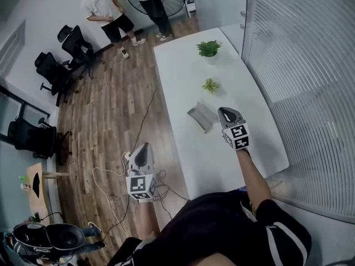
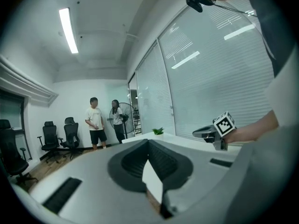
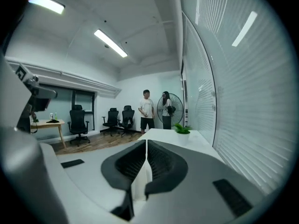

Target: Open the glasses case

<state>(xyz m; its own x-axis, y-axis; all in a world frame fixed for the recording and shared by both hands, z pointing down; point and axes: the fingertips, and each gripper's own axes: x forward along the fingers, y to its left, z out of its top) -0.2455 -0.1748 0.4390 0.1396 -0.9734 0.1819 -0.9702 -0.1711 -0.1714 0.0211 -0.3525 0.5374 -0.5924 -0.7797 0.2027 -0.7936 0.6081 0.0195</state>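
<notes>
We find the glasses case (image 1: 202, 117) lying on the white table (image 1: 183, 65), near its middle and on the near side of the two small plants (image 1: 209, 85). It is a grey wedge, and its long axis seems to run slantwise across the tabletop. Its lid appears to stand up from the body, though the case is too small in the head view for us to be sure. The right gripper (image 1: 226, 115) hangs just beside it. The case lies to the left of the fingertips and a little ahead of them, apart from them as far as we can judge. The right gripper view looks level over the table and does not show the case. There the jaws meet at their tips with nothing between them. The left gripper (image 1: 143, 151) is well apart from the case, out past the table's left edge and over the wooden floor (image 1: 105, 110). Its jaws are likewise closed tip to tip on nothing. We judge the right hand much the nearer, so any further work on the case would fall to it, coming in from the case's right side.
</notes>
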